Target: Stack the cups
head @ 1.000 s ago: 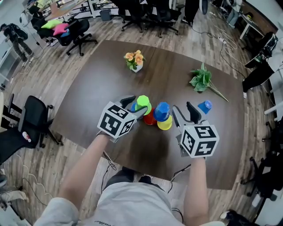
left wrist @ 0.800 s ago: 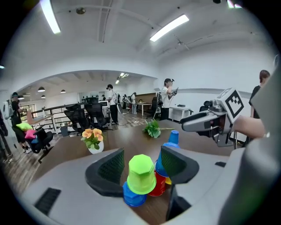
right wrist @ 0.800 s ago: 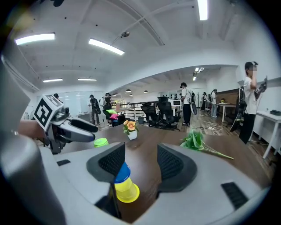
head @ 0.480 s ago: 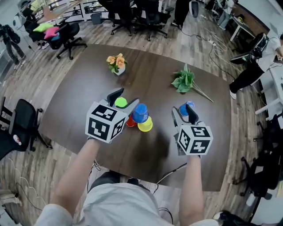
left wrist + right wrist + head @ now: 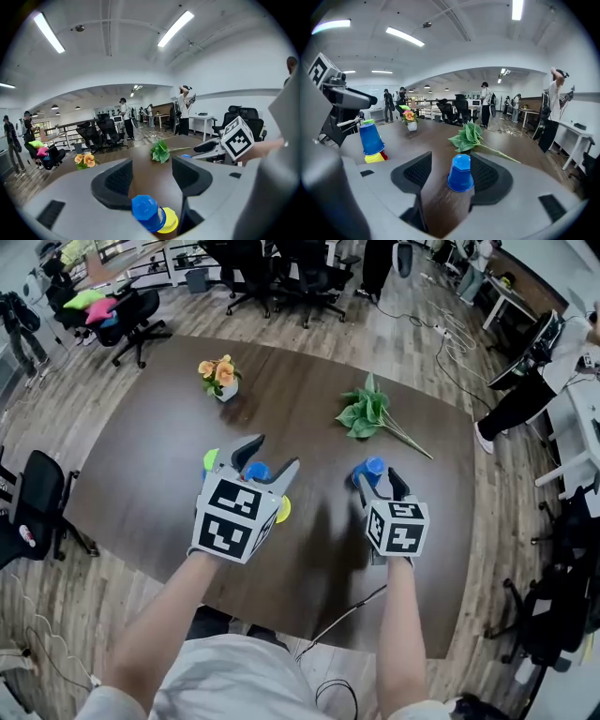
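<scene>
Rt tool (image 5: 377, 482) reached blue cup (image 5: 461, 174), jaws just opening round it per its view; L tool (image 5: 151, 171) open.

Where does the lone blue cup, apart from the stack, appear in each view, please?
Head view: cup right of centre, below the leaves.
Left gripper view: cup small, right of centre, beside the leaves.
Right gripper view: cup large, just below centre.
Shared landmark: the leaves.

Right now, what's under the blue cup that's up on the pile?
A yellow cup sits under the blue cup, and a red cup peeks out beside it. Anything hidden inside them can't be seen; the cups cover it.
</scene>
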A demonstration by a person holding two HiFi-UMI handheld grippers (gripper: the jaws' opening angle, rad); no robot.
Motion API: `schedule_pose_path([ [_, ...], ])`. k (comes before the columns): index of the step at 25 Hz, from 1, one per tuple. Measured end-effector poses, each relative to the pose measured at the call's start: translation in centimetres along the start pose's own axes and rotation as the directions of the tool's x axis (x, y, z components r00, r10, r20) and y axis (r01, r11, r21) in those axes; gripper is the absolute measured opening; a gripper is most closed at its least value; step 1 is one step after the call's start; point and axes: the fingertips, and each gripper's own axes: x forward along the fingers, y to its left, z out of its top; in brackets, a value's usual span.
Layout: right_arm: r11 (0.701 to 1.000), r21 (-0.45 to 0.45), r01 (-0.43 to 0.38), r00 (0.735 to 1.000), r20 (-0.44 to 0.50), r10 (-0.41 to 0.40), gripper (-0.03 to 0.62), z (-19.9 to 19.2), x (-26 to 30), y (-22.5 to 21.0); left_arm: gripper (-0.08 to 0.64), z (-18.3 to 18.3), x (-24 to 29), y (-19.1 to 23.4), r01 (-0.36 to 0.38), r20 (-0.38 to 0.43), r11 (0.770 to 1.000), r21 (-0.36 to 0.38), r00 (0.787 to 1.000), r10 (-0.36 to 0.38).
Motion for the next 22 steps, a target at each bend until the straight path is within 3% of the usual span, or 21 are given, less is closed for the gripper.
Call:
schedule_pose_path([
  [4, 0.999, 0.039, 0.005, 0.999, -0.049, -0.003, 0.264, -2.1, 2.1, -1.4, 0.261, 0.3, 0.8, -1.4, -0.006, -0.009, 1.0, 0.013, 1.0, 0.006],
  [13, 0.999, 0.036, 0.033, 0.992, -0.12, -0.029, 0.259, -4.2, 5.9, -2.6, 0.256, -0.3, 1.3, -1.0, -0.017, -0.029, 1.0, 0.003, 0.999, 0.017],
  [15, 0.999, 0.022, 0.036, 0.992, -0.123, -0.033, 0.229, -4.1, 6.2, -2.4, 0.254, -0.5, 1.1, -0.3, -0.024, -0.027, 1.0, -0.003, 0.999, 0.024],
  [22, 1.0, -0.017, 0.003, 0.996, -0.084, -0.004, 0.229, -1.1, 4.5, -0.5, 0.25, -0.8, -0.3, 1.4, -0.042, -0.021, 0.999, -0.019, 0.999, 0.041],
])
